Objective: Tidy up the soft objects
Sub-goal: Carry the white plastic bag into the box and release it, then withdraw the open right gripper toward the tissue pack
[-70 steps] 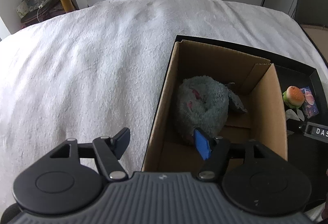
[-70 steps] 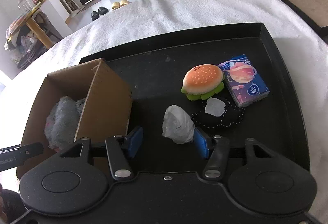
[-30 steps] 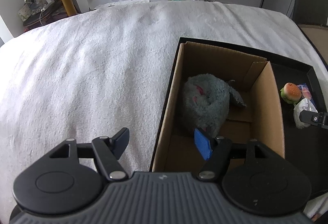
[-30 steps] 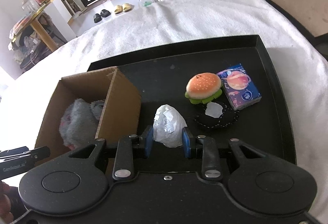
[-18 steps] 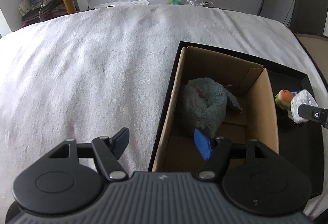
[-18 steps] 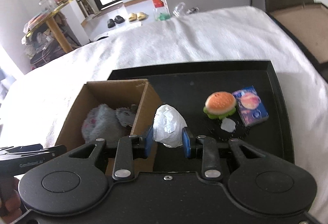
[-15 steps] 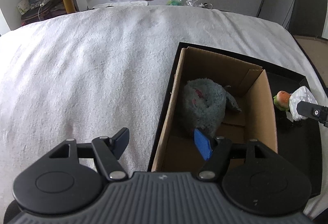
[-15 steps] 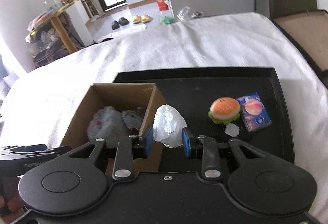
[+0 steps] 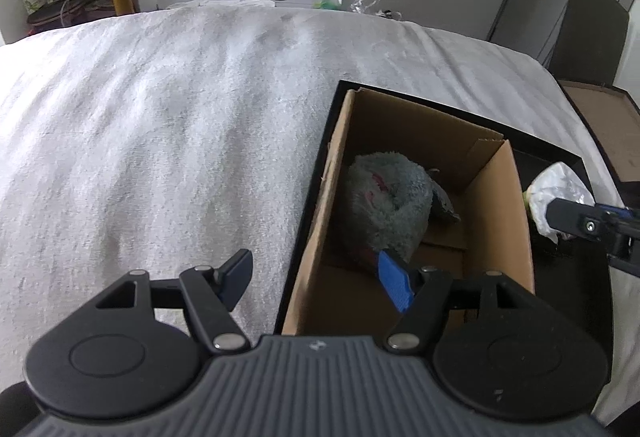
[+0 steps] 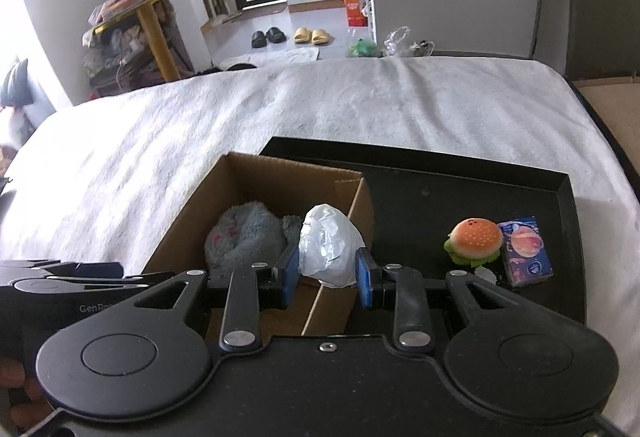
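**White bag held at box rim**

We are observing a white bed (image 9: 180, 125) carrying a black tray (image 10: 460, 193). A cardboard box (image 10: 256, 177) is sitting on it, containing a grey plush (image 9: 388, 205). The right gripper (image 10: 327, 269) is clamping a crumpled white bag (image 10: 328, 251) at the box's right wall. The left gripper (image 9: 316, 277) is hovering, fingers spread, empty.

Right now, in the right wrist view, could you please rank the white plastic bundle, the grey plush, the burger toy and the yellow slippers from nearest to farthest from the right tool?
1. White plastic bundle, clamped in the right tool.
2. Grey plush, left, inside the cardboard box.
3. Burger toy, right, on the black tray.
4. Yellow slippers, on the far floor.
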Tool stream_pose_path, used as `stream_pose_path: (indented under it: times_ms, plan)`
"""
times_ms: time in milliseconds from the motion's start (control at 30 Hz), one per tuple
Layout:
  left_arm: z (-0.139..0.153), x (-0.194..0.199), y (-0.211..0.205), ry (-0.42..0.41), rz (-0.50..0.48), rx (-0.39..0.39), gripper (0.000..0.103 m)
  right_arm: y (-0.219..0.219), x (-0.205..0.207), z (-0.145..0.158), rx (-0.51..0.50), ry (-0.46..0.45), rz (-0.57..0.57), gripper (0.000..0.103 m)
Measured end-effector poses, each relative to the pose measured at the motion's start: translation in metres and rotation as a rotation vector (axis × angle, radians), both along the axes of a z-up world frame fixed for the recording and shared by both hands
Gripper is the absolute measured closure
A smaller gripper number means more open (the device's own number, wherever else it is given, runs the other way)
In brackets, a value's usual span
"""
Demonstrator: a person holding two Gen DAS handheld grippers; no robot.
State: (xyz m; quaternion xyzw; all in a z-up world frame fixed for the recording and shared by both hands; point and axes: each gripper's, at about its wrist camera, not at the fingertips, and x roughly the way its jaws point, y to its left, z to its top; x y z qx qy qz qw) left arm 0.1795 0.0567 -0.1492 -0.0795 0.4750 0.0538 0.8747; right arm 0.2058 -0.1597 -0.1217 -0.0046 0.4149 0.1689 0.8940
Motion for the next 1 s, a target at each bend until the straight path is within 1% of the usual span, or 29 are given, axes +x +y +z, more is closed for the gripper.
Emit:
stream_pose_path:
  times_ms: [67,100,167,233,333,400,433,500,533,567,600,633,700,767,867,1000]
  plan:
    - [-0.003,0.0,0.0,0.001,-0.01,-0.003,0.036,0.006,0.0,0.0,-0.009,-0.003,0.021,0.073]
    - [-0.004,0.001,0.0,0.002,-0.014,-0.005,0.038,0.009,-0.001,0.001,-0.017,-0.007,0.029,0.073]
    - [-0.007,0.001,0.001,0.005,-0.015,-0.015,0.038,0.014,-0.002,0.002,-0.025,-0.017,0.045,0.073]
    - [-0.009,0.001,0.004,0.006,-0.012,-0.024,0.041,0.019,0.0,0.001,-0.027,-0.014,0.054,0.073]
    - [-0.011,0.002,0.006,0.001,-0.013,-0.03,0.05,0.026,0.002,-0.001,-0.029,-0.005,0.064,0.073]
    - [-0.014,0.002,0.007,0.003,-0.015,-0.036,0.063,0.03,0.003,-0.003,-0.032,0.002,0.072,0.073]
    - [-0.015,0.003,0.007,0.006,-0.017,-0.04,0.067,0.032,0.003,-0.004,-0.036,0.005,0.076,0.073]
    - [-0.02,0.004,0.008,0.019,-0.023,-0.043,0.079,0.037,0.004,-0.007,-0.045,0.011,0.083,0.072]
    - [-0.022,0.004,0.008,0.024,-0.027,-0.043,0.083,0.039,0.005,-0.008,-0.048,0.014,0.085,0.072]
    - [-0.024,0.004,0.009,0.028,-0.028,-0.042,0.089,0.04,0.005,-0.009,-0.05,0.017,0.086,0.072]
    - [-0.026,0.004,0.009,0.032,-0.026,-0.039,0.092,0.041,0.005,-0.011,-0.053,0.021,0.086,0.069]
    - [-0.027,0.004,0.01,0.031,-0.026,-0.037,0.092,0.042,0.006,-0.013,-0.065,0.024,0.08,0.068]
    - [-0.027,0.004,0.011,0.027,-0.026,-0.04,0.092,0.043,0.007,-0.017,-0.094,0.035,0.066,0.056]
    - [-0.026,0.004,0.011,0.019,-0.025,-0.037,0.092,0.042,0.005,-0.018,-0.104,0.035,0.053,0.051]
    - [-0.025,0.004,0.012,0.017,-0.021,-0.037,0.091,0.037,0.003,-0.018,-0.109,0.037,0.039,0.048]
    - [-0.024,0.004,0.01,0.018,-0.022,-0.031,0.091,0.028,0.001,-0.016,-0.107,0.04,0.022,0.048]
